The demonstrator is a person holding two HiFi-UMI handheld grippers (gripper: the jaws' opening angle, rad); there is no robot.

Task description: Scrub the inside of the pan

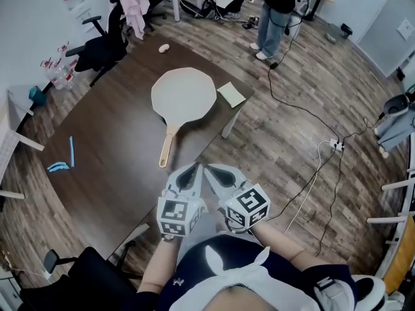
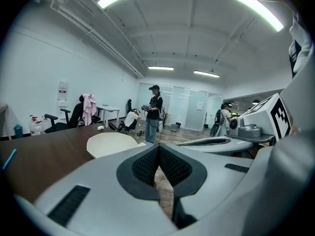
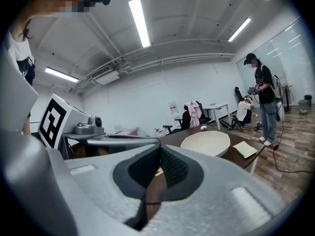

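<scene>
Two places look fit for a hold on the cream, shallow, many-sided pan (image 1: 183, 96) with its pale wooden handle (image 1: 167, 146): the handle itself, which points toward the near end of the dark brown wooden table (image 1: 110, 148), and the pan's low rim. The handle is the better choice, I judge, being slim enough for a pair of jaws and far from the surface to be scrubbed. The pan looks stiff and hard, probably fairly light for its width, with a smooth coated face that may let it slide or spin on the table under a scrubbing push, so one gripper should pin the handle while the other works. Its inside is a flat, matt, off-white field with no dirt that I can make out, and its outline is a rounded polygon rather than a true circle. It lies flat, mouth up, toward the far end of the table. A square, pale yellow-green scrubbing pad (image 1: 231, 94), likely soft and light, lies at the table's right edge. The left gripper (image 1: 192, 169) and the right gripper (image 1: 211, 170) hang side by side over the table's near corner, each with its dark ribbed pads pressed together and nothing between them, well short of pan and pad alike.
</scene>
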